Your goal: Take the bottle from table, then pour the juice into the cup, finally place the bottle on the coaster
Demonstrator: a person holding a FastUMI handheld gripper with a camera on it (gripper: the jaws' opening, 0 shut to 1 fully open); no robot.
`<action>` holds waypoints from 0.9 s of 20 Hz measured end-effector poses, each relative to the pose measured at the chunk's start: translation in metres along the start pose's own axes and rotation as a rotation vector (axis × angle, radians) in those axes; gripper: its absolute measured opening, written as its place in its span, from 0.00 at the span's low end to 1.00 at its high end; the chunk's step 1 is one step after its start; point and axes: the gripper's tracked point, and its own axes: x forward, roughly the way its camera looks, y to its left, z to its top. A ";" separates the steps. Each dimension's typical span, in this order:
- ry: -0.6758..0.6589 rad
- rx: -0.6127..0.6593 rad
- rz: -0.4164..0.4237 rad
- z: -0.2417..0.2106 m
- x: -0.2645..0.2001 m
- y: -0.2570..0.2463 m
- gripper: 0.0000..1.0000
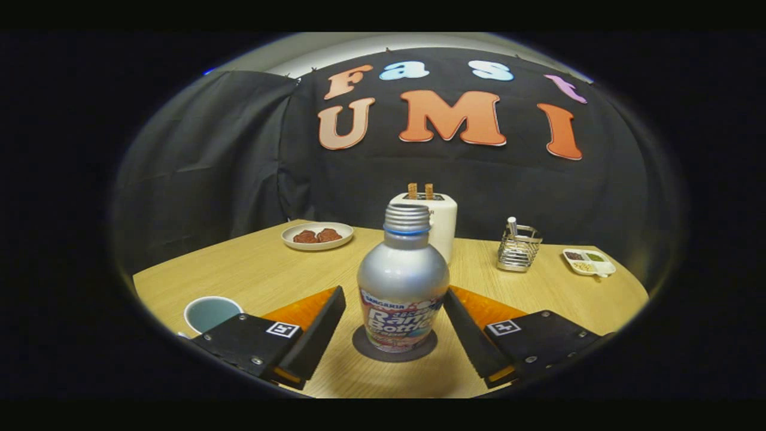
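Observation:
A silver bottle (402, 281) with an uncapped threaded neck and a colourful label stands upright on a dark round coaster (366, 350) on the wooden table (263, 269). My gripper (395, 308) is open, its two black fingers on either side of the bottle. A gap shows between the left finger (317, 335) and the bottle. The right finger (464, 332) lies close by the label; I cannot tell whether it touches. A light blue cup (210, 312) sits just left of the left finger, near the table's front edge.
A white toaster (440, 224) with two slices stands right behind the bottle. A plate with brown food (317, 235) lies at the back left. A wire holder (518, 246) and a small divided dish (588, 261) sit at the back right.

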 end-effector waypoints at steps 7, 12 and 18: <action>-0.117 -0.012 -0.033 0.045 -0.060 -0.014 0.98; -0.215 -0.039 -0.049 0.083 -0.114 -0.021 0.97; -0.272 -0.005 -0.066 0.115 -0.183 -0.036 0.98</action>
